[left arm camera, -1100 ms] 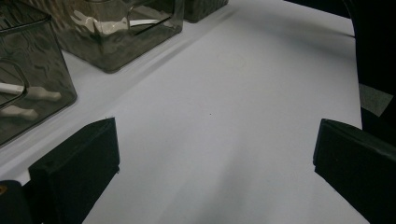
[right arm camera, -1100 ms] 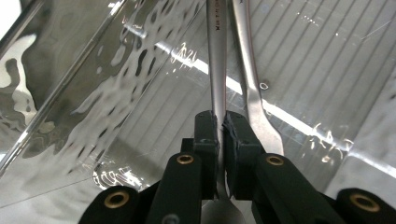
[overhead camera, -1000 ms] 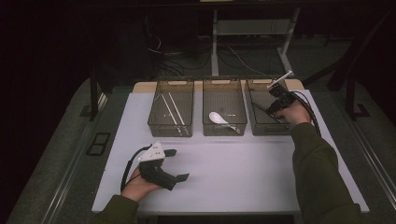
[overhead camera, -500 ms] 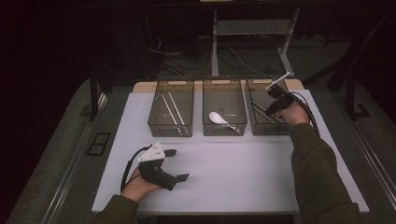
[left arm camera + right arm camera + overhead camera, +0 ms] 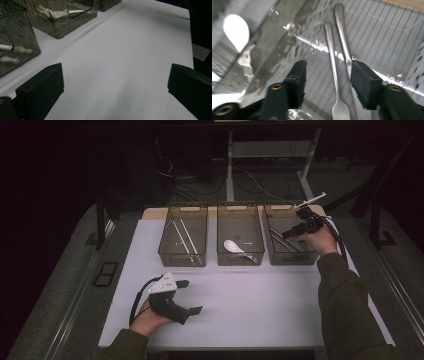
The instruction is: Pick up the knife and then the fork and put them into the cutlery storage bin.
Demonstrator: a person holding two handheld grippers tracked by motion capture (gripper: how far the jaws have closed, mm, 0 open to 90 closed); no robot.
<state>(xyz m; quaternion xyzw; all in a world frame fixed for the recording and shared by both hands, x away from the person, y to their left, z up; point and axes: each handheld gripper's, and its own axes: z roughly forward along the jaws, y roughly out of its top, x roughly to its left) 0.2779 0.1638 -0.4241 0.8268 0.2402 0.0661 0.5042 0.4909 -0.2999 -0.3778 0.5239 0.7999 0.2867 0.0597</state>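
Right gripper (image 5: 327, 77): jaws just opened over two slim steel utensils (image 5: 337, 75) lying loose in smoky transparent plastic bin (image 5: 291, 257); left gripper (image 5: 192, 296) wide, empty, unmoved. No legible writing.

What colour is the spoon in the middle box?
The spoon is white. It shows best in the high view, lying in the middle box.

Both grippers' (image 5: 192, 296) (image 5: 286, 234) fingers apparently open.

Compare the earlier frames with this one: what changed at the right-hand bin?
The right gripper has just been opening over the right bin; its jaws stand apart, pressing nothing, above two metal utensils on the bin floor. The left gripper, the white spoon and the bins stayed put.
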